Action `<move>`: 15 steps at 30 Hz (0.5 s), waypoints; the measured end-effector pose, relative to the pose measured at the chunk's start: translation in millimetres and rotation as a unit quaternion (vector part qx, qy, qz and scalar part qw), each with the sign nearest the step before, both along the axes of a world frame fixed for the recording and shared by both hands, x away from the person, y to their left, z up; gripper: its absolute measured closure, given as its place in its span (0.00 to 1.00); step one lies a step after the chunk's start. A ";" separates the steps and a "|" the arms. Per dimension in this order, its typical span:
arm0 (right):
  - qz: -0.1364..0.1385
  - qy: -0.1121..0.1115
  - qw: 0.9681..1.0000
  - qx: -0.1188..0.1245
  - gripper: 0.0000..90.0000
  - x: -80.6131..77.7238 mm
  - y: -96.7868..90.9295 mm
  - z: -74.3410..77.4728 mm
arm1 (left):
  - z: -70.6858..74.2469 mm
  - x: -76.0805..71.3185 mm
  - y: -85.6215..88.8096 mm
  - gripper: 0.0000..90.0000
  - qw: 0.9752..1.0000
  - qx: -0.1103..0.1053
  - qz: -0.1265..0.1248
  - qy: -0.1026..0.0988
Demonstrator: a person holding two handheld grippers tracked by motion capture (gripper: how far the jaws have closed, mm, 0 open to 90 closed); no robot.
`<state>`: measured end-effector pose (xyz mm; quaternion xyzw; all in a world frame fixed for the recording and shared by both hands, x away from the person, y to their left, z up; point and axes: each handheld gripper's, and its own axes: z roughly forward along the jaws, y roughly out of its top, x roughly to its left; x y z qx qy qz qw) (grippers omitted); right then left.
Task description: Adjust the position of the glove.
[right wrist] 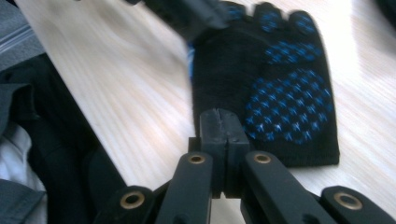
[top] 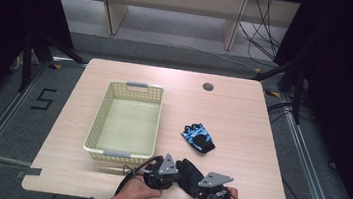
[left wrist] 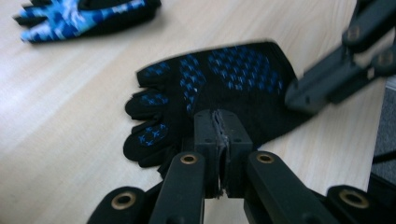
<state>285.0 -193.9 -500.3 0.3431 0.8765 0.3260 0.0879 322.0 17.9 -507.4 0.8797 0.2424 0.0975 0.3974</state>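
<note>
Second glove (top: 199, 138) lies near basket (top: 125, 122), table (top: 243, 112) between.

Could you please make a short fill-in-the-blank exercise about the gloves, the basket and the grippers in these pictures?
1. The basket on the table holds ____ gloves.
2. The palm of the near glove has dots of ____ colour.
3. The jaws of the left gripper and the right gripper are ____.
4. The far glove lies to the ____ of the basket.

Missing words: no; blue; shut; right
</note>
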 end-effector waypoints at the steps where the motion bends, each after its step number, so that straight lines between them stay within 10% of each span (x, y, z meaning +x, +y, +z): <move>1: -0.005 -0.004 1.000 0.005 1.00 1.6 -1.9 -1.4 | -2.0 -1.7 -0.7 0.97 1.000 -0.004 0.004 0.009; 15: -0.016 0.016 1.000 0.002 1.00 10.5 -7.4 1.0 | -4.7 -7.7 -1.2 0.95 1.000 0.008 -0.005 0.002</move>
